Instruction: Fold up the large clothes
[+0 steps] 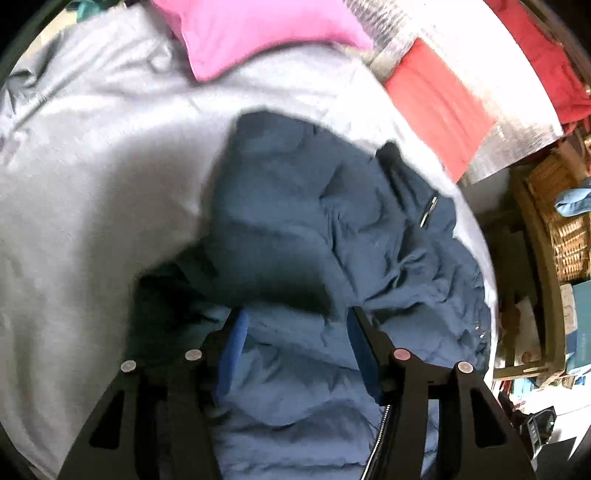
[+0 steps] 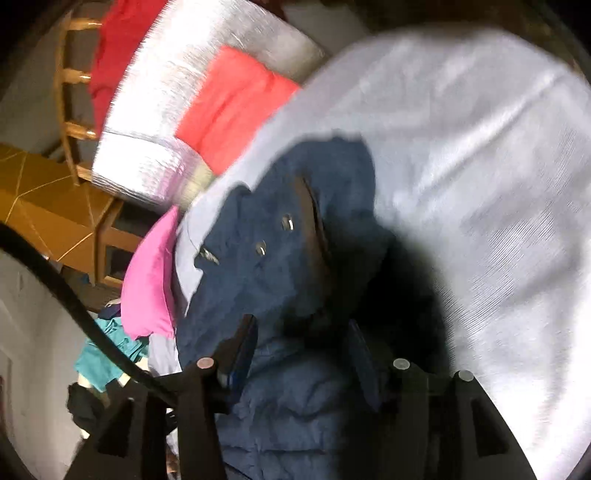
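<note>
A dark blue padded jacket [image 1: 332,221] lies bunched on a pale grey sheet [image 1: 92,184] that covers a bed. Both views are blurred.

In the left wrist view, the left gripper [image 1: 295,328] hangs over the jacket with its 2 black fingers set apart at a middling width. Blue pads [image 1: 231,354] line the inner faces. Quilted jacket fabric shows in the gap between them, but the pads do not press on it. A metal zip pull [image 1: 428,212] glints on the jacket's right side, and a zip track [image 1: 376,435] runs down near the gripper's right finger. A pink cloth [image 1: 258,33] lies on the sheet past the jacket at the top of the view. To the right sits a folded red and white blanket [image 1: 443,103], and further right a wicker basket [image 1: 569,236] stands off the bed.

In the right wrist view, the right gripper [image 2: 303,332] also stands at a middling width above the jacket [image 2: 280,277], its pads clear of the fabric. 2 metal snaps [image 2: 286,223] show on a flap of the jacket, beside a dark collar edge. The sheet [image 2: 480,184] fills the right half. The pink cloth [image 2: 151,280] hangs at the bed's left edge, with a teal garment [image 2: 107,354] below it. The red and white blanket [image 2: 207,110] lies beyond, near a wooden chair [image 2: 70,103]. A black cable [image 2: 66,288] curves across the lower left.
</note>
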Demonstrator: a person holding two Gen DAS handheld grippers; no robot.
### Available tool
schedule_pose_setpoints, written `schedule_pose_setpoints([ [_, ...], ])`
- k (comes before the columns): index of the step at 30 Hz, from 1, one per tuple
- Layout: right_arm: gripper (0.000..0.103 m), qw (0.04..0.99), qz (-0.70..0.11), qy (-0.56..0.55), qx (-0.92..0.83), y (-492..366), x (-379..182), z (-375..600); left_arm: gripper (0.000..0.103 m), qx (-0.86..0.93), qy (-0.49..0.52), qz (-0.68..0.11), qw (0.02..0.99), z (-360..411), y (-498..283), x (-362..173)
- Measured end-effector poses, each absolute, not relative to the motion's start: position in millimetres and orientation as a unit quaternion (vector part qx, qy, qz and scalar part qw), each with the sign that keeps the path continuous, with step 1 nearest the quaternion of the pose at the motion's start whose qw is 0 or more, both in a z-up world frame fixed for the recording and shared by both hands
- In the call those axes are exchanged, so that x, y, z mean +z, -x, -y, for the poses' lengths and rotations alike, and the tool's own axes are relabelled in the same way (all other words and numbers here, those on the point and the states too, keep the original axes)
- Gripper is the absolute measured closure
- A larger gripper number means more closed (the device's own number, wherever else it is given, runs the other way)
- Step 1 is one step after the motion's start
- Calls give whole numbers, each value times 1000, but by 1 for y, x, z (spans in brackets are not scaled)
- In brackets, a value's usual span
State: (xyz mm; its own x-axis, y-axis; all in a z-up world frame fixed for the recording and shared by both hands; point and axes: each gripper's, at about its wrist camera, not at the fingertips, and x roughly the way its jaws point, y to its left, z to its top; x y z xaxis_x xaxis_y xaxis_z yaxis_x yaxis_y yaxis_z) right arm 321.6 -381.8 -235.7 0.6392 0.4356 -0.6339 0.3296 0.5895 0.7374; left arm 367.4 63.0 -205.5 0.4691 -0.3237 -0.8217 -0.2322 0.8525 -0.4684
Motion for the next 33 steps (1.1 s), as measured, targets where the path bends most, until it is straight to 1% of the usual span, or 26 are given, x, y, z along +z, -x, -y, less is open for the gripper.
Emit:
schedule_pose_setpoints([
  [2, 49, 805, -402, -436, 13, -317, -224, 393, 45, -6, 266, -486, 832, -75, -364, -191],
  [4, 49, 810, -397, -431, 1, -323, -221, 398, 38, 24, 266, -449, 853, -91, -358, -182],
  [6, 54, 812, -399, -426, 2, -334, -221, 395, 35, 62, 263, -429, 862, -102, -360, -183],
  [7, 54, 822, -398, -407, -5, -342, -221, 392, 35, 78, 261, -426, 862, -108, -361, -187],
  [9, 56, 837, -404, -368, -27, -357, -222, 384, 35, 93, 265, -435, 855, -118, -365, -199],
  [12, 60, 841, -411, -353, -15, -373, -234, 374, 35, 108, 268, -466, 836, -117, -376, -219],
  [15, 64, 823, -444, -354, -10, -385, -264, 368, 34, 115, 222, -510, 823, -104, -389, -243],
  [17, 65, 813, -456, -361, -16, -391, -280, 368, 33, 120, 202, -508, 829, -100, -389, -244],
  [20, 65, 810, -461, -361, -12, -390, -274, 371, 33, 120, 213, -501, 830, -103, -386, -234],
  [23, 62, 816, -437, -377, 10, -385, -257, 383, 33, 107, 237, -464, 847, -107, -380, -217],
  [24, 53, 820, -422, -385, 10, -382, -251, 390, 32, 103, 244, -451, 852, -108, -379, -212],
  [25, 47, 825, -407, -392, 3, -379, -247, 398, 30, 98, 250, -438, 858, -110, -378, -207],
  [26, 35, 827, -399, -395, -4, -378, -246, 404, 28, 91, 255, -432, 860, -109, -379, -206],
  [27, 29, 830, -390, -398, -16, -377, -245, 410, 27, 89, 255, -435, 859, -106, -381, -207],
  [29, 29, 825, -395, -403, -30, -379, -251, 424, 27, 83, 255, -459, 847, -101, -388, -219],
  [31, 29, 807, -419, -416, -23, -385, -266, 430, 27, 75, 262, -482, 832, -98, -394, -232],
  [33, 29, 791, -430, -435, -9, -389, -281, 431, 27, 70, 268, -490, 827, -97, -399, -240],
])
